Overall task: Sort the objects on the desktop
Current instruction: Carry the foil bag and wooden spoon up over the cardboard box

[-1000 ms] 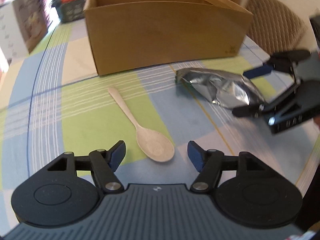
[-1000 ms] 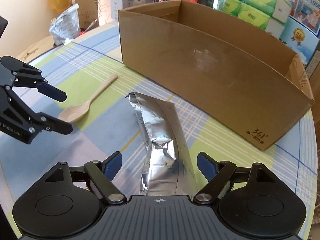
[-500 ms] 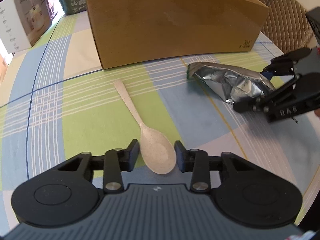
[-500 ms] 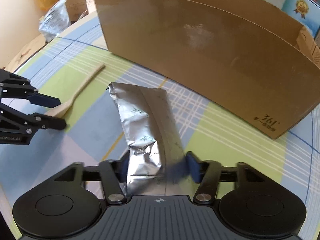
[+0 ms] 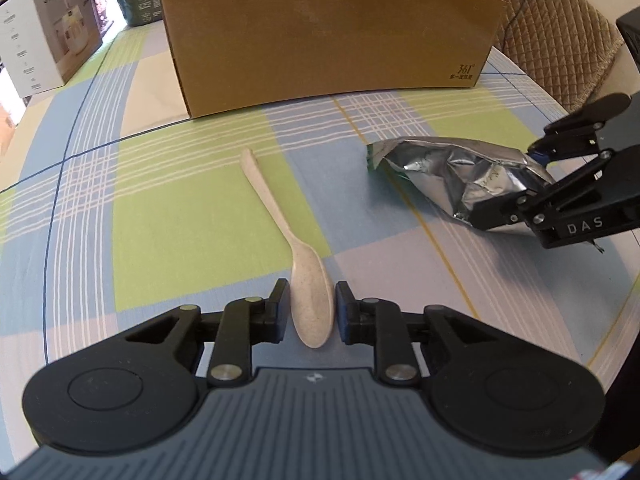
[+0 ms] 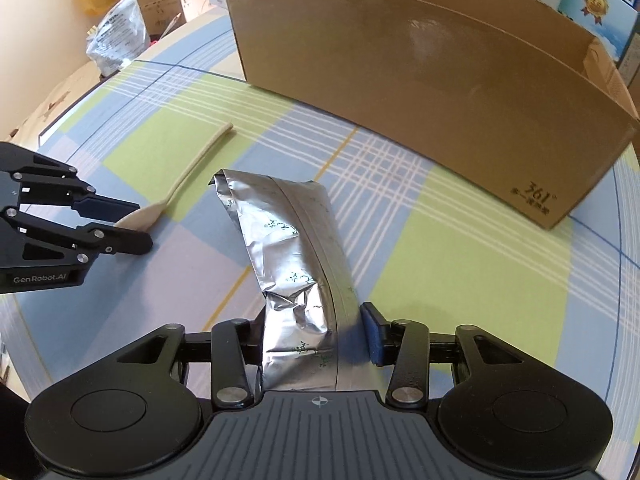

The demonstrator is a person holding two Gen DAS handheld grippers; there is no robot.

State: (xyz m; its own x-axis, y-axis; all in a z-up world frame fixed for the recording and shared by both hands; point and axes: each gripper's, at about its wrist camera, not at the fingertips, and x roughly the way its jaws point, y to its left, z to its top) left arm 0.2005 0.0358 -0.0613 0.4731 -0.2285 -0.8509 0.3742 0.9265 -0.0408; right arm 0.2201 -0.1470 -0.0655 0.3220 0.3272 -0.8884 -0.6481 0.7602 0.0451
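Observation:
A pale beige spoon (image 5: pixel 288 232) lies on the checked tablecloth, its handle pointing toward the cardboard box (image 5: pixel 328 36). My left gripper (image 5: pixel 310 310) is shut on the spoon's bowl; the right wrist view shows the same left gripper (image 6: pixel 128 224) clamped on the spoon (image 6: pixel 188 176). A crumpled silver foil bag (image 6: pixel 296 264) lies to the right of the spoon. My right gripper (image 6: pixel 314 340) is shut on the bag's near end. From the left wrist view, the foil bag (image 5: pixel 452 172) sits pinched in the right gripper (image 5: pixel 516 184).
The open brown cardboard box (image 6: pixel 420 64) stands across the back of the table. A white carton (image 5: pixel 44 40) sits at the far left edge. A quilted chair back (image 5: pixel 560 36) stands behind the table at right. Bags and packages (image 6: pixel 116 36) crowd the area beyond the table.
Both grippers moved forward and went from open to shut: the left onto the spoon's bowl, the right onto the near end of the foil bag.

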